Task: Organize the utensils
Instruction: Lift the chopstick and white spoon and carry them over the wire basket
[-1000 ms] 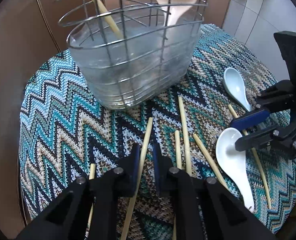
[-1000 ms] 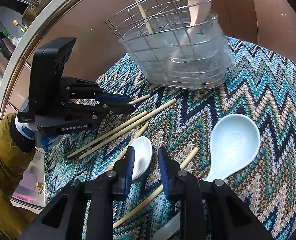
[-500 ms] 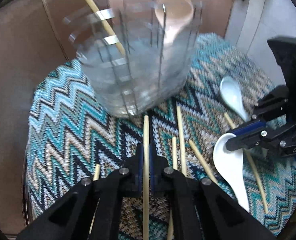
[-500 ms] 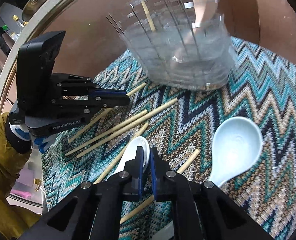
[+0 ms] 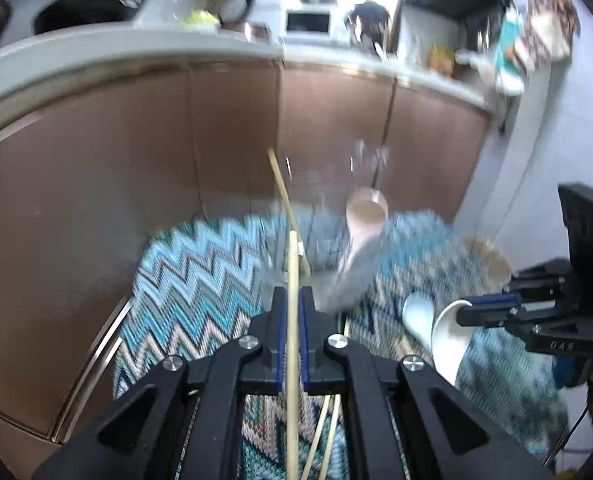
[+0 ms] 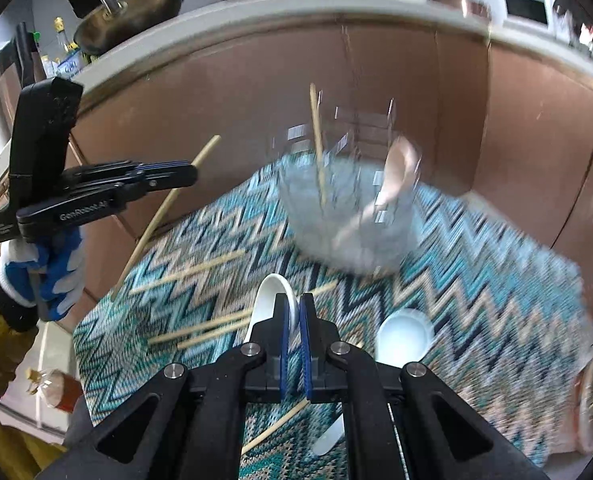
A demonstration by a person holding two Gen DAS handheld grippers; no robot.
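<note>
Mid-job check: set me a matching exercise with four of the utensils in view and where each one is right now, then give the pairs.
Things:
1. chopstick
2. white spoon
3. pink spoon
4. pale blue spoon

Places:
A. standing in the wire basket
B. clamped in the left gripper, lifted off the mat
C. lying on the mat, untouched
D. clamped by its edge in the right gripper

Pairs: 1-B, 2-D, 3-A, 4-C
</note>
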